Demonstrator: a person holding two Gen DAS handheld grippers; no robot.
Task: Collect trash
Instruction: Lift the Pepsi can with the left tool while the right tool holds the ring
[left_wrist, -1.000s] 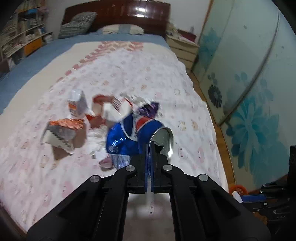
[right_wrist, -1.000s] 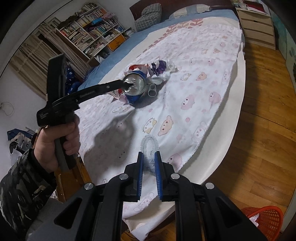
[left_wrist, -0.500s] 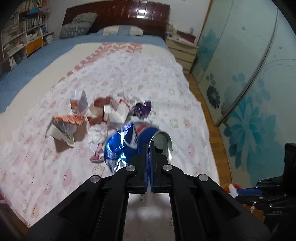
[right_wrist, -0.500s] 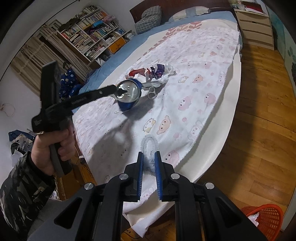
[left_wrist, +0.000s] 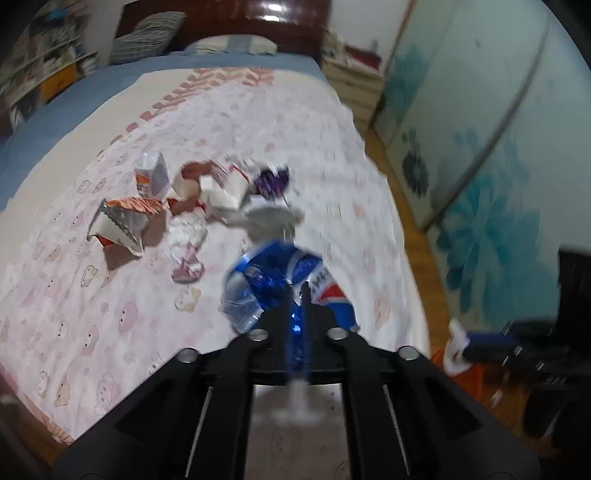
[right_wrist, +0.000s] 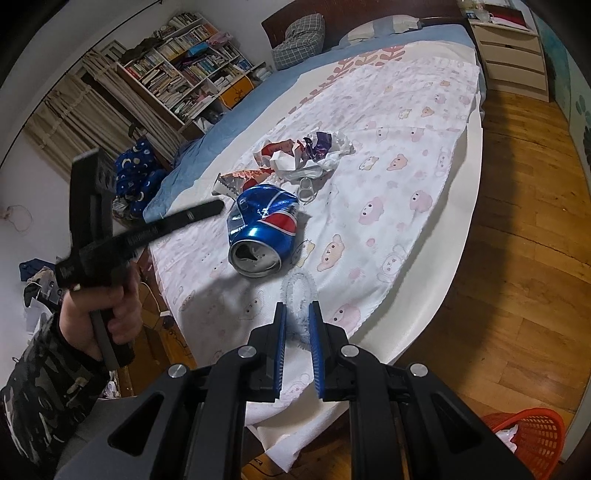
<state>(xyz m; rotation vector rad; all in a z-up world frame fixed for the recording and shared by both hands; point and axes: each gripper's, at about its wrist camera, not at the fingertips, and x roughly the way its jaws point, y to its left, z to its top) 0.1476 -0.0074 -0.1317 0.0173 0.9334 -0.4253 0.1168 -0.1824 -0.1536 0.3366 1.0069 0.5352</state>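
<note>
A crushed blue Pepsi can (right_wrist: 264, 232) lies on its side on the bed's pink-print sheet (right_wrist: 406, 122), its open end toward me; it also shows in the left wrist view (left_wrist: 280, 280) just past my fingertips. My left gripper (left_wrist: 295, 291) is shut, and in the right wrist view (right_wrist: 218, 205) its tip hangs left of the can, apart from it. My right gripper (right_wrist: 297, 306) is shut on a fuzzy translucent loop (right_wrist: 299, 291) near the bed's corner. A pile of wrappers and cartons (left_wrist: 192, 195) lies farther up the bed.
A red mesh basket (right_wrist: 532, 432) stands on the wooden floor at lower right. A can pull ring (right_wrist: 307, 190) lies past the can. A bookshelf (right_wrist: 184, 81) and nightstand (right_wrist: 513, 55) stand beyond the bed. A flowered wardrobe door (left_wrist: 498, 166) lines the right side.
The left gripper held the can in the air; now the can lies on the sheet nearer the bed's corner and the left gripper tip is off it. The right gripper is steady.
</note>
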